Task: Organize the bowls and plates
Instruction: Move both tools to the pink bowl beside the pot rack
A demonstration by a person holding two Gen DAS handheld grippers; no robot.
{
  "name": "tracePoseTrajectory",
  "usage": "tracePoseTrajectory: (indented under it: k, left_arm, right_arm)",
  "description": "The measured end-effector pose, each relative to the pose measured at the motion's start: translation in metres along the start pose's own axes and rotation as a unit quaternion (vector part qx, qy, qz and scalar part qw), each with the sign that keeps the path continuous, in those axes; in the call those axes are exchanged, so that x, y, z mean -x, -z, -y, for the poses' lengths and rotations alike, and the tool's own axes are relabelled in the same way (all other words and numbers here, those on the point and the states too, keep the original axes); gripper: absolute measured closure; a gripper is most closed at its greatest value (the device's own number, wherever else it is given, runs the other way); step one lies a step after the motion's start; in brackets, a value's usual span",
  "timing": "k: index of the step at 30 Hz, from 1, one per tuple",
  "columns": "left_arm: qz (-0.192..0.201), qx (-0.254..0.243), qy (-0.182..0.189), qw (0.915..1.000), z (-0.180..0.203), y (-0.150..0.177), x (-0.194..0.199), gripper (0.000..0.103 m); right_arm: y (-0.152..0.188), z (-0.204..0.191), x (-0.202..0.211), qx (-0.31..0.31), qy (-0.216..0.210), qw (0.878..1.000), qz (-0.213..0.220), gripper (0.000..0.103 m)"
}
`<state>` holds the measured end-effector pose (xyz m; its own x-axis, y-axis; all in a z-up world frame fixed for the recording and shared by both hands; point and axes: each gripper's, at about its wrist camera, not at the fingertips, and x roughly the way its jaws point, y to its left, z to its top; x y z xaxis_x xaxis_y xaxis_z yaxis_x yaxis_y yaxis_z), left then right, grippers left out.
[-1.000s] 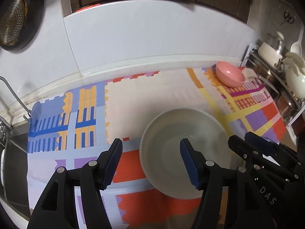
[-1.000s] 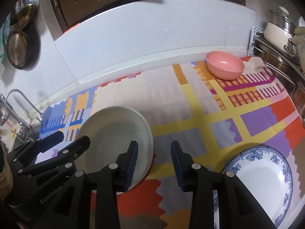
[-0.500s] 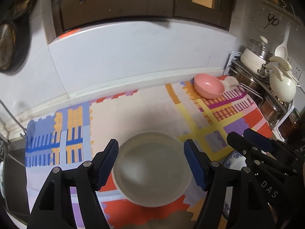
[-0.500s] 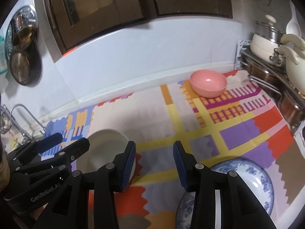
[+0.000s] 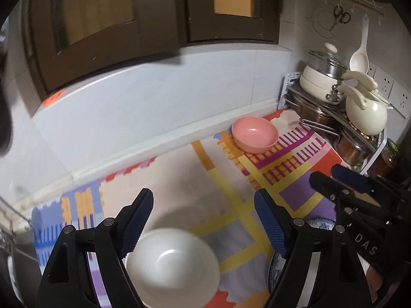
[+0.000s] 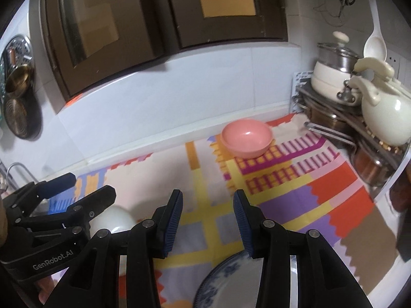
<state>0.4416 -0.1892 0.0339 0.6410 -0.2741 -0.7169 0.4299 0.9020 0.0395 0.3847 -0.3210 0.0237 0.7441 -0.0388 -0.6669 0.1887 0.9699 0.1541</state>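
At the near edge of the surface [image 5: 179,169], under its bright patterned cloth:

1. White bowl [image 5: 172,264]. Stands upright on the cloth, near left, below and between the fingers of the left claw [image 5: 203,220]. The jaws have just been opening and now stand wide, the pads clear of the rim; the bowl is released and rests on its own base. Judged a set-down finished, with the claw free to lift away without tipping it.

2. Blue-and-white plate [image 6: 231,279]. Lies flat, near right, mostly hidden beneath the right claw [image 6: 208,220]. That claw is part-open with nothing between its pads. It hangs above the plate, apart from it. Judged the likeliest next pick, since a flat plate needs its rim approached from the edge.

3. The two claws sit side by side, left over bowl, right over plate, each seen at the margin of the other's view.

4. Pink bowl [image 6: 246,137]. Upright, far right, near the wall, well apart from the white bowl. Still unsorted; pairing it with the white bowl would seem the sensible grouping.

5. Pot rack [image 5: 321,118]. Far right corner, carrying a cream pot [image 5: 318,82] and a cream kettle [image 5: 364,114]. Not part of the task; it crowds the pink bowl's right side, so an approach from the left looks safer.
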Motion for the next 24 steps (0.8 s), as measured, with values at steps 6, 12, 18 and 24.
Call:
tracePoseTrajectory:
  k: [6,12,18,24]
  left_arm:
    - [0.006,-0.031,0.001,0.9995,0.012,-0.029,-0.016,0.022]
    - [-0.001,-0.058,0.013,0.9983,0.025,-0.058,-0.042,0.022]
    - [-0.017,-0.084,0.021,0.9961,0.037,-0.080,-0.079,0.022]
    - [-0.045,-0.101,0.032,0.9934,0.045,-0.095,-0.123,0.023]
  right_arm:
    - [-0.022,0.016,-0.005,-0.005,0.012,1.000,0.005,0.061]
    - [-0.044,0.030,-0.023,-0.017,0.013,1.000,-0.005,0.061]
    - [-0.066,0.050,-0.047,-0.036,0.026,0.999,-0.009,0.061]
    - [-0.083,0.068,-0.080,-0.050,0.038,0.998,-0.020,0.061]
